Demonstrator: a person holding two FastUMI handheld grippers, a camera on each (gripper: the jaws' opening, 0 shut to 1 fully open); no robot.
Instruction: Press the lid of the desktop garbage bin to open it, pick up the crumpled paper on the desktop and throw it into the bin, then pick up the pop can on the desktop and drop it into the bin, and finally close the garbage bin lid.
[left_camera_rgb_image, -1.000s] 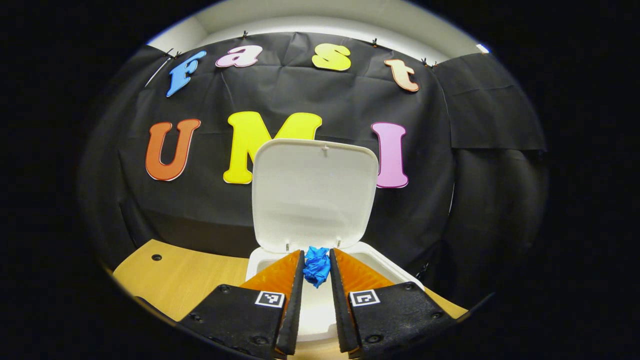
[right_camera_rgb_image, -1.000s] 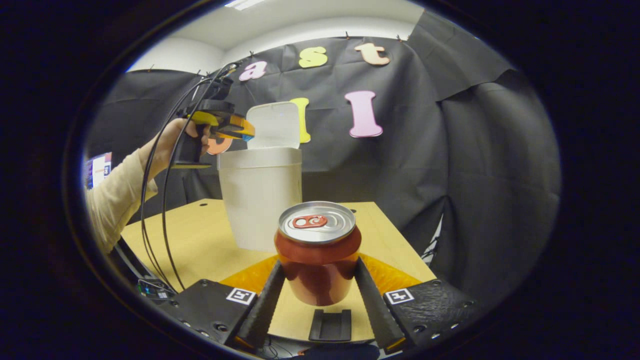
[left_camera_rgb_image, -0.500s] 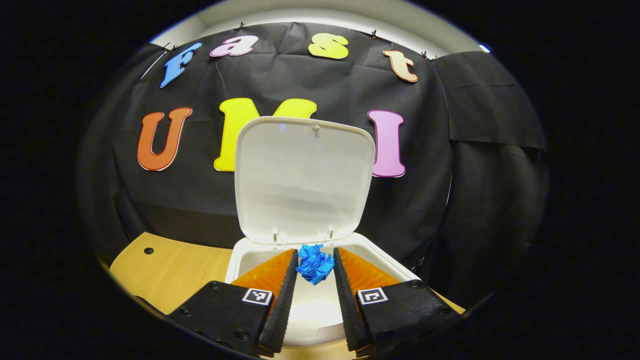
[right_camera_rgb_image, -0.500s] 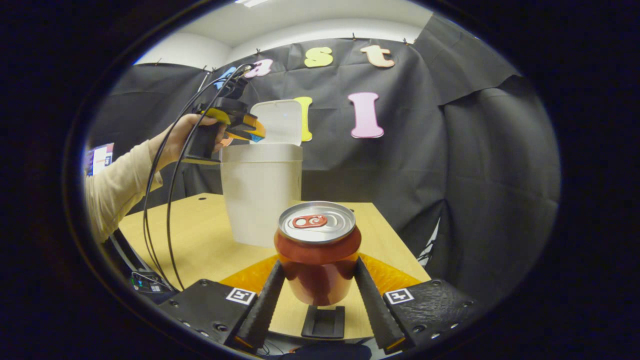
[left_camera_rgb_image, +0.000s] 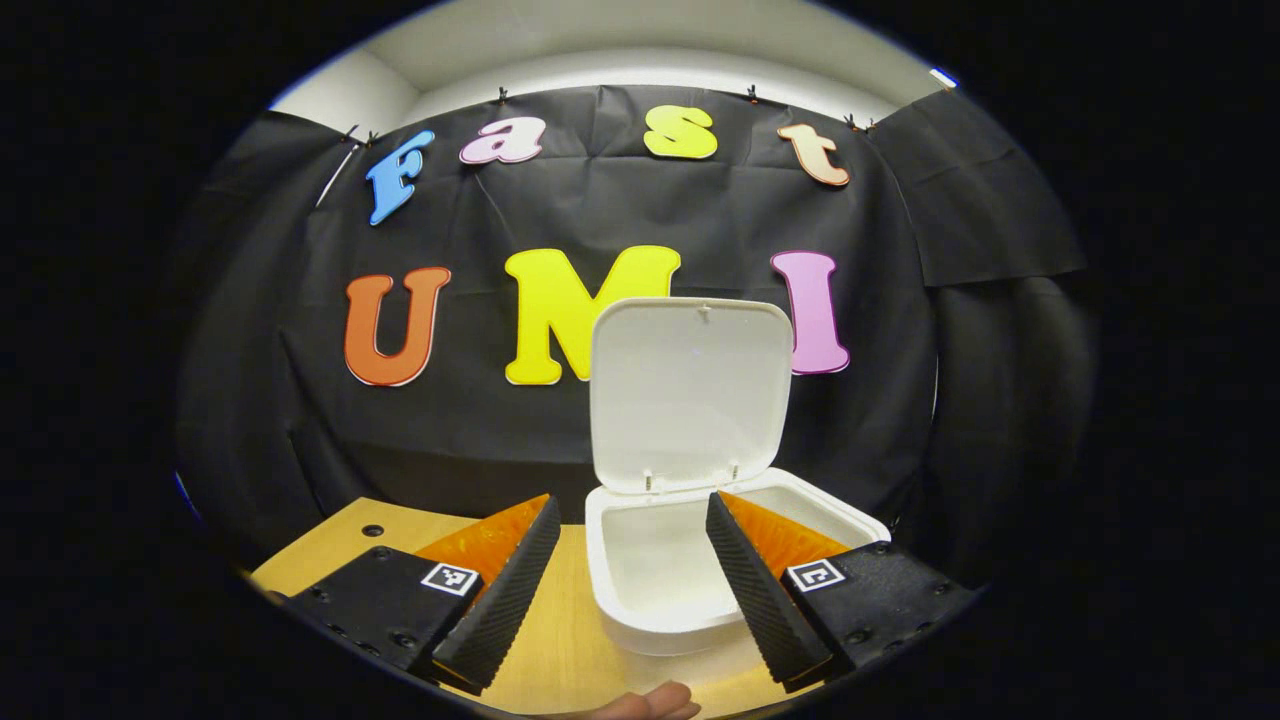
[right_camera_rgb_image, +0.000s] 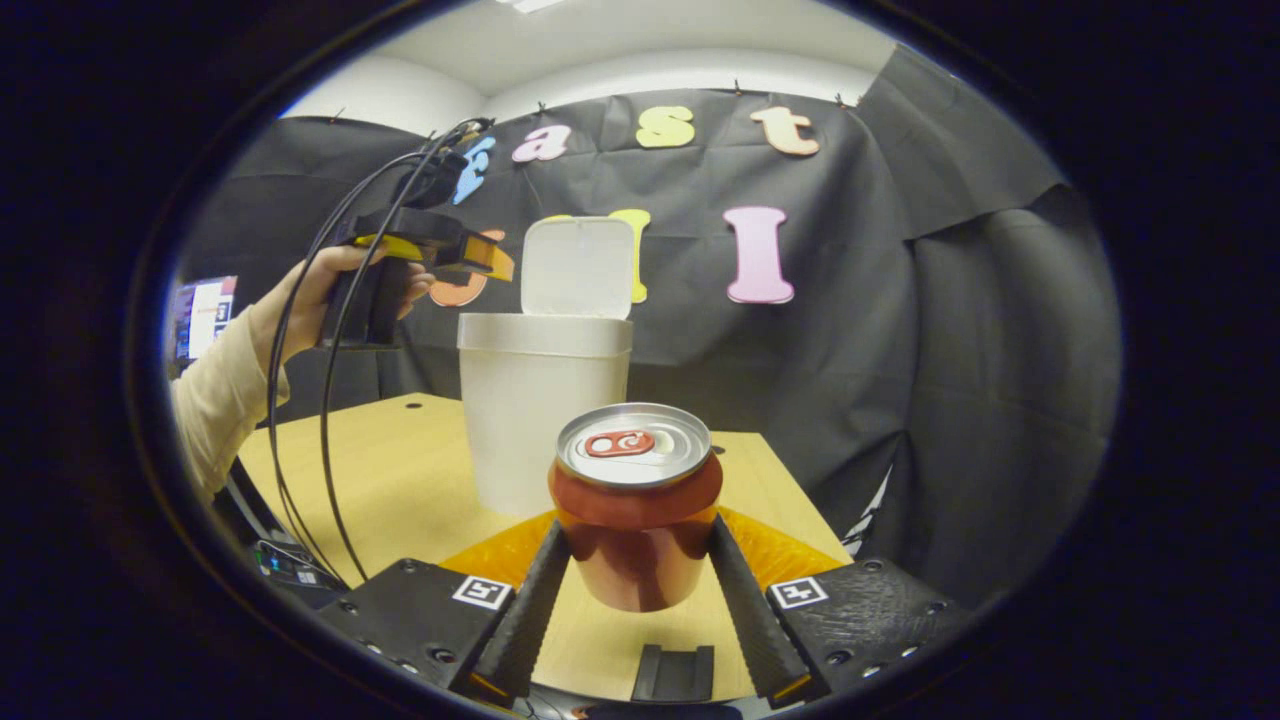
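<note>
Two ribbed tongs (right_camera_rgb_image: 637, 590) clamp shiny round can (right_camera_rgb_image: 636, 505) | square white bin (right_camera_rgb_image: 545, 410) unlidded

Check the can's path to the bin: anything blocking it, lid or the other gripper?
Nothing visible blocks it. The right gripper holds the pop can in front of the bin. The lid stands upright at the back, leaving the mouth open. The left gripper hangs open, up and left of the rim.
</note>
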